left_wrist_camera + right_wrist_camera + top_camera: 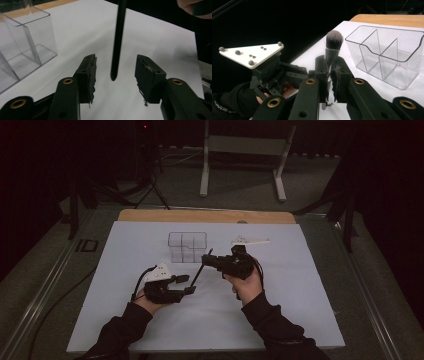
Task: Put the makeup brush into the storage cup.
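Makeup brush (334,41), at frame centre, is clamped in the right gripper (329,72); its handle tip hangs between the left gripper's (115,72) parted jaws, untouched. A handover seems finished; next, lowering it into the clear organizer (387,50) needs a near-upright brush.

Clear glossy plastic organiser (387,57), smooth see-through walls and dividers. Makeup brush (333,40): soft grey-white bristles, smooth glossy black handle. Right gripper (329,75) and left gripper (115,75): matt black plastic arms, brass-coloured rivets, worn, frayed rubbery pads. Matt white plastic-looking plate (252,53) with grey studs. Matt white paper-like sheet (150,320) over pale wooden tabletop (150,215). Dark cloth sleeves.
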Demonstrator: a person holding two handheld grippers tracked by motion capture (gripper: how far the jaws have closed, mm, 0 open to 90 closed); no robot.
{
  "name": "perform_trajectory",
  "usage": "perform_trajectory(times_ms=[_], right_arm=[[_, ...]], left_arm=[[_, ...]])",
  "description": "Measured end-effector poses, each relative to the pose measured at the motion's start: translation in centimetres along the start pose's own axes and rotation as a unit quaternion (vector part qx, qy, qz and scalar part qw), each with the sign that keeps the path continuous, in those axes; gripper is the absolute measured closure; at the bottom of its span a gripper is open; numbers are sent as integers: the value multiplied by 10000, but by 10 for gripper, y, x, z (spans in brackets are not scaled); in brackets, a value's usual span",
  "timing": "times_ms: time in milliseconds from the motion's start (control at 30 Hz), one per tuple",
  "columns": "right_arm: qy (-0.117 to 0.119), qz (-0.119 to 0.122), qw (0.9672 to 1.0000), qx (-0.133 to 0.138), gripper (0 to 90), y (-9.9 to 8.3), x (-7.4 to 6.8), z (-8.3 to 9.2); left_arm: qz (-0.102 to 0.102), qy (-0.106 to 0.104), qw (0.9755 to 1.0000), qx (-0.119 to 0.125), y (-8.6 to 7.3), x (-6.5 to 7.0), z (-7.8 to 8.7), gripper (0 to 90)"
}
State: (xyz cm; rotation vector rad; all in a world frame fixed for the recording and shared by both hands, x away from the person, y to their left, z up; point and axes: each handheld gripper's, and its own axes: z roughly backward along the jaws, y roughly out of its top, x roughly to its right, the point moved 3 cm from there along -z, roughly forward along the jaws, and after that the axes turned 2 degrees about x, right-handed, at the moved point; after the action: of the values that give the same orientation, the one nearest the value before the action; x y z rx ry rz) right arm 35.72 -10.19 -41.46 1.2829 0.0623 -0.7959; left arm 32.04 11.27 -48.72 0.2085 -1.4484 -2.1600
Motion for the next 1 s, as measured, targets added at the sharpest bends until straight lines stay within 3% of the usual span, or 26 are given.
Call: perform_trajectory(times_ms=[167, 300, 467, 633, 733, 767, 833, 1000], right_arm=[[11, 83, 10000, 17, 835, 4, -1, 2], [-69, 311, 9995, -63, 835, 6, -4, 4], [-151, 608, 9979, -176, 835, 9, -7, 8], [-342, 1112, 9924, -412, 835, 11, -10, 11], [-429, 1332, 9890, -476, 835, 13, -11, 14], [-476, 1400, 9877, -501, 835, 13, -11, 15], [-460, 1397, 9877, -536, 835, 15, -10, 17], [-504, 1493, 9859, -554, 835, 20, -9, 22]], left_arm=[[42, 30, 10000, -11, 1, 0, 1, 440], [67, 183, 9998, 6, 3, 0, 2, 355], [116, 217, 9997, 32, 4, 1, 3, 282], [148, 223, 9995, 141, 4, 0, 5, 234], [230, 291, 9993, 88, 5, -1, 6, 202], [296, 221, 9993, 18, 5, -1, 6, 182], [272, 64, 9996, -25, 4, 1, 6, 153], [219, 9, 9997, -137, 2, 2, 3, 28]])
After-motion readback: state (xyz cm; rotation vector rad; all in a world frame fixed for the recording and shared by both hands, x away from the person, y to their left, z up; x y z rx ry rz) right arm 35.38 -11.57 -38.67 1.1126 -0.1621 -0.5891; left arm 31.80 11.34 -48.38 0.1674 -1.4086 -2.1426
